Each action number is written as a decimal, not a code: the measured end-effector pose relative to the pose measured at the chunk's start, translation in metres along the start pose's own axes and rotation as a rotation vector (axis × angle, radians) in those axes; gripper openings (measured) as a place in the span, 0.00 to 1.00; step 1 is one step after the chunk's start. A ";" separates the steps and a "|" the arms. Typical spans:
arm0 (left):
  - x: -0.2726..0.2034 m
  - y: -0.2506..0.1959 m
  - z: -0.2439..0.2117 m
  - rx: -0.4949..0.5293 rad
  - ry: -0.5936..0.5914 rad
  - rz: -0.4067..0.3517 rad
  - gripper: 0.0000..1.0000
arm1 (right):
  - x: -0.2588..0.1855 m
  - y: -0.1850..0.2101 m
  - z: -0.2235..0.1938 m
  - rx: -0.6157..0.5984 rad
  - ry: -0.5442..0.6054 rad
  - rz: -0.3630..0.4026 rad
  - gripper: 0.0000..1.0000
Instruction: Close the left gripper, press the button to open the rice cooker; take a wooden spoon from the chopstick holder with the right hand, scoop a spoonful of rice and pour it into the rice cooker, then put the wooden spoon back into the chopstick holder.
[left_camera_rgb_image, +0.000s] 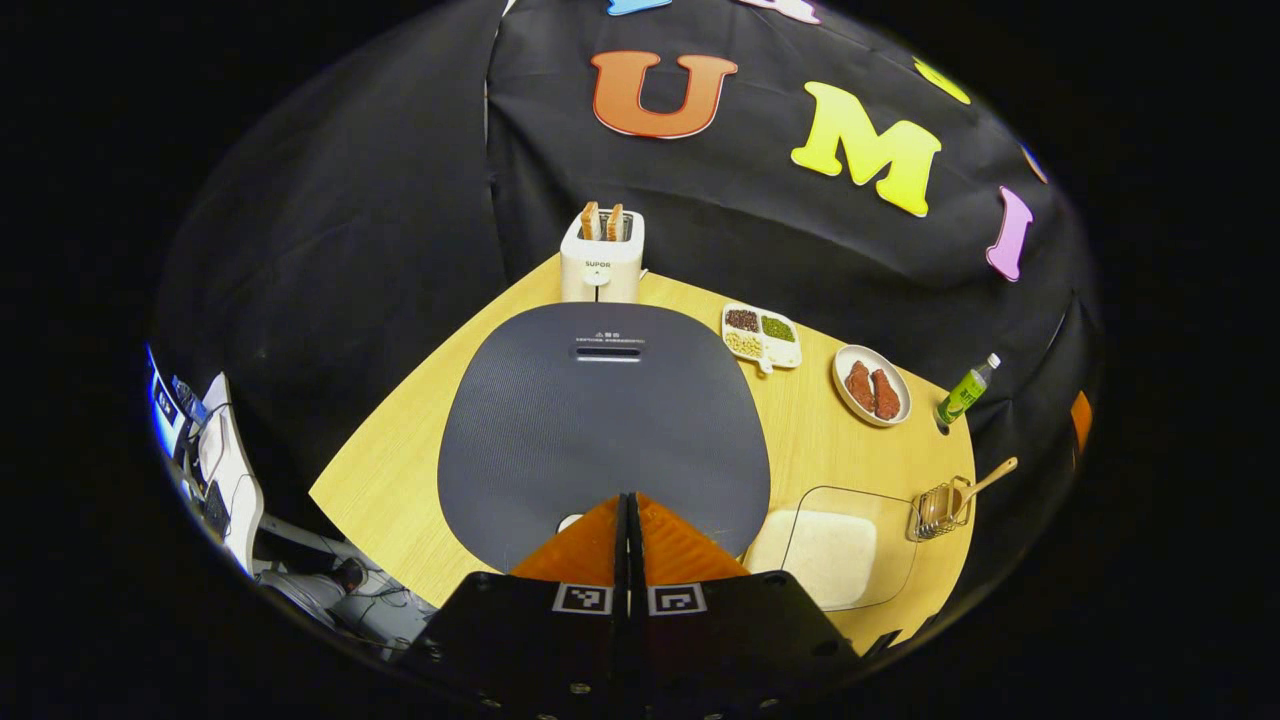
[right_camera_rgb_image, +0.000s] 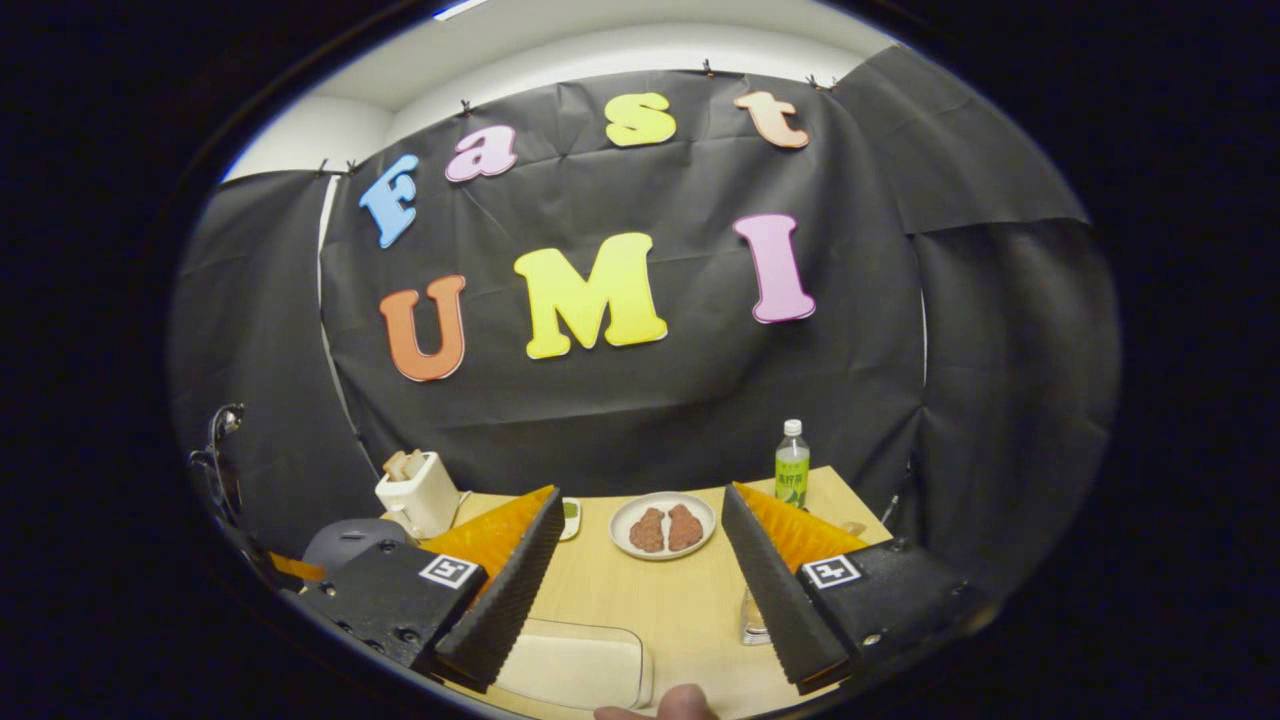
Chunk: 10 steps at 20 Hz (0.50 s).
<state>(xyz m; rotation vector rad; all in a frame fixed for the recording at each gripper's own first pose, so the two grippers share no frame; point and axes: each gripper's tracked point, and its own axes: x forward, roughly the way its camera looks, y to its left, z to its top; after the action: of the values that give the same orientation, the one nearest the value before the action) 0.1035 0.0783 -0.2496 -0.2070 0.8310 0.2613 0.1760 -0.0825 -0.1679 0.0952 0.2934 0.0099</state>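
The rice cooker (left_camera_rgb_image: 600, 420) has a dark grey lid that lies closed under the left gripper view. My left gripper (left_camera_rgb_image: 628, 497) is shut with nothing held, its tips over the lid's near edge beside a small white button (left_camera_rgb_image: 567, 522). A clear container of rice (left_camera_rgb_image: 835, 548) stands to the right of the cooker. Next to it is the wire chopstick holder (left_camera_rgb_image: 938, 508), with the wooden spoon (left_camera_rgb_image: 985, 480) leaning out of it. My right gripper (right_camera_rgb_image: 640, 495) hangs open and empty above the rice container (right_camera_rgb_image: 575, 665). The cooker (right_camera_rgb_image: 350, 545) shows at its left.
A white toaster (left_camera_rgb_image: 600, 255) with bread stands behind the cooker. A divided dish of beans (left_camera_rgb_image: 762, 335), a plate of meat (left_camera_rgb_image: 872, 385) and a green bottle (left_camera_rgb_image: 965, 390) line the back right of the wooden table (left_camera_rgb_image: 400, 470). A fingertip (right_camera_rgb_image: 660, 705) shows at the bottom.
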 end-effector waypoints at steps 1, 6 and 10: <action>0.002 -0.001 -0.004 -0.005 0.014 0.000 0.00 | 0.000 -0.001 0.000 0.003 0.002 -0.003 1.00; 0.006 0.000 -0.017 0.002 0.049 -0.014 0.00 | -0.006 -0.005 0.002 -0.005 -0.014 -0.015 1.00; 0.008 0.001 -0.018 -0.063 0.060 -0.028 0.00 | -0.012 -0.012 -0.001 0.006 -0.005 -0.029 1.00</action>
<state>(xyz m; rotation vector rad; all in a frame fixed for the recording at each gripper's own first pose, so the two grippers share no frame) 0.0963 0.0756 -0.2676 -0.2862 0.8797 0.2565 0.1638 -0.0943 -0.1668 0.0972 0.2899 -0.0204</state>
